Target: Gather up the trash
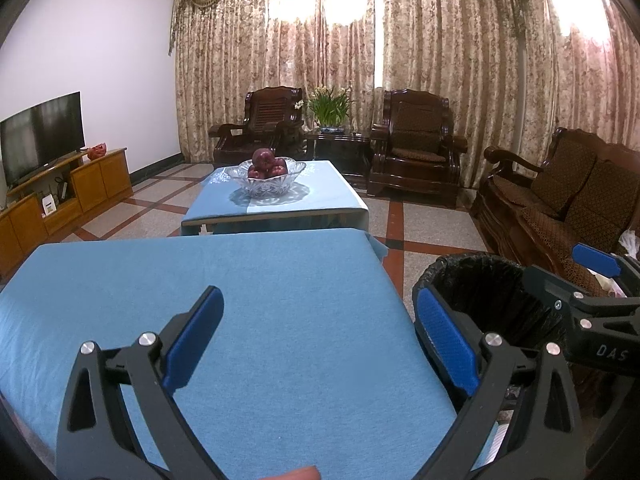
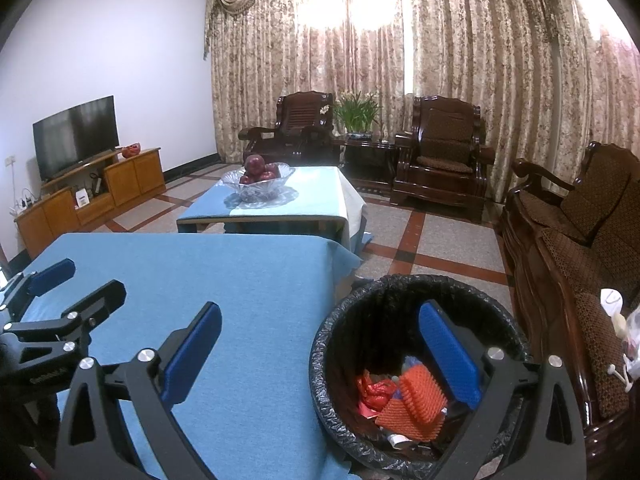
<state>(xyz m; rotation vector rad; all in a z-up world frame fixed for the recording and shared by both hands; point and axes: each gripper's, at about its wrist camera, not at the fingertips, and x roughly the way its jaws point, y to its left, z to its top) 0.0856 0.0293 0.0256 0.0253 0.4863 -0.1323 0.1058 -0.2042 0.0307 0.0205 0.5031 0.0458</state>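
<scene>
A black bin with a black liner [image 2: 344, 320] stands on the floor right of the blue-clothed table [image 2: 240, 280]. Inside lie orange foam netting [image 2: 416, 404] and red wrappers [image 2: 370, 392]. My right gripper [image 2: 320, 344] is open and empty, its right finger over the bin mouth, its left finger over the table edge. My left gripper [image 1: 320, 328] is open and empty above the table [image 1: 200, 280]; the bin [image 1: 480, 280] is to its right. Each gripper also shows in the other's view: the right gripper [image 1: 600, 280] and the left gripper [image 2: 64, 284].
A second blue-clothed table [image 1: 280, 200] beyond holds a glass bowl of red apples [image 1: 266, 174]. A wooden sofa [image 2: 580, 248] stands right of the bin with white plastic bags [image 2: 624, 332] on it. Armchairs, a plant and a TV cabinet [image 1: 60, 192] stand farther off.
</scene>
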